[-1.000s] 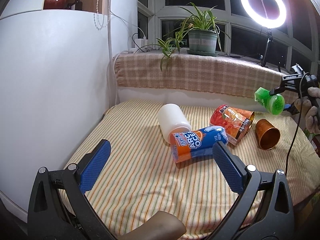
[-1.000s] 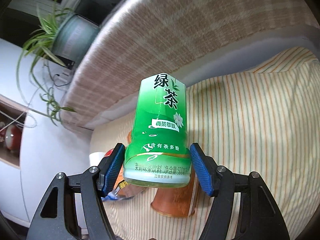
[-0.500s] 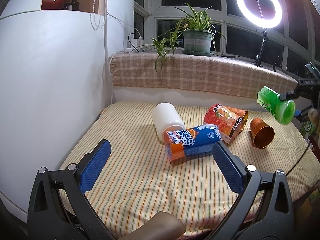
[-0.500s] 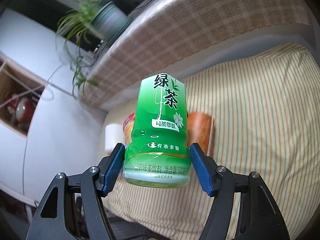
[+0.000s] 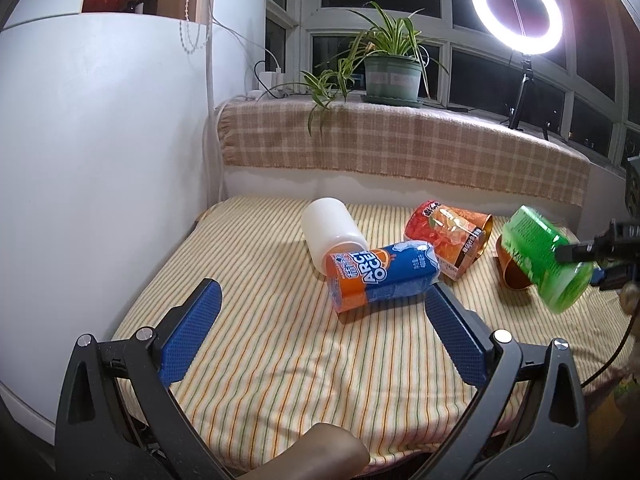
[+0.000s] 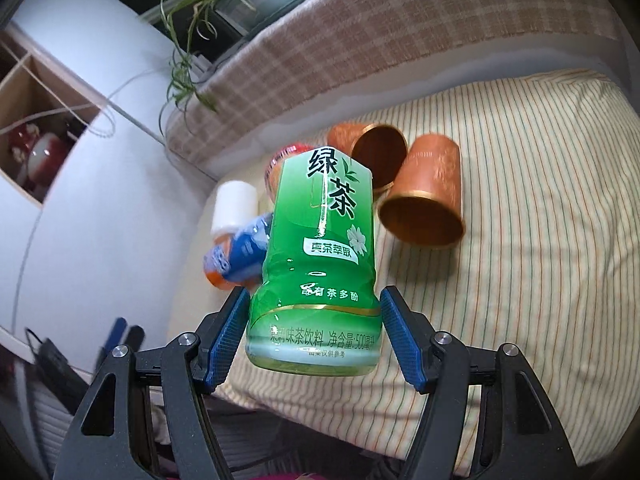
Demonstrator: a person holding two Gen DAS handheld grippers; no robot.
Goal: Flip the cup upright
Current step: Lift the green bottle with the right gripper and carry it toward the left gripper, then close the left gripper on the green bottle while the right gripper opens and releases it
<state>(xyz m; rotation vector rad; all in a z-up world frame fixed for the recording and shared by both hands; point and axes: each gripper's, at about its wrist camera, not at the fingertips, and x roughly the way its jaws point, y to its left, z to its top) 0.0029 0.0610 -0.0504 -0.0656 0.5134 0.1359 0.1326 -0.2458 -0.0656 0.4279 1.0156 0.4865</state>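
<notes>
My right gripper (image 6: 314, 336) is shut on a green tea-label cup (image 6: 320, 264), held tilted above the striped cloth; it also shows in the left wrist view (image 5: 544, 258) at the far right. A copper cup (image 6: 424, 196) lies on its side just beyond it, mouth toward me. A blue-and-orange cup (image 5: 380, 274), a white cup (image 5: 330, 230) and a red-orange cup (image 5: 444, 232) lie on their sides mid-table. My left gripper (image 5: 320, 332) is open and empty near the front edge.
The striped cloth (image 5: 280, 360) covers the table. A white curved wall (image 5: 100, 180) stands at the left. A checked ledge (image 5: 400, 144) with a potted plant (image 5: 392, 76) and a ring light (image 5: 516, 12) runs behind. A second copper cup (image 6: 374, 148) lies farther back.
My right gripper has carried the green cup down and leftward, toward the table and the copper cup. The left gripper has hardly moved.
</notes>
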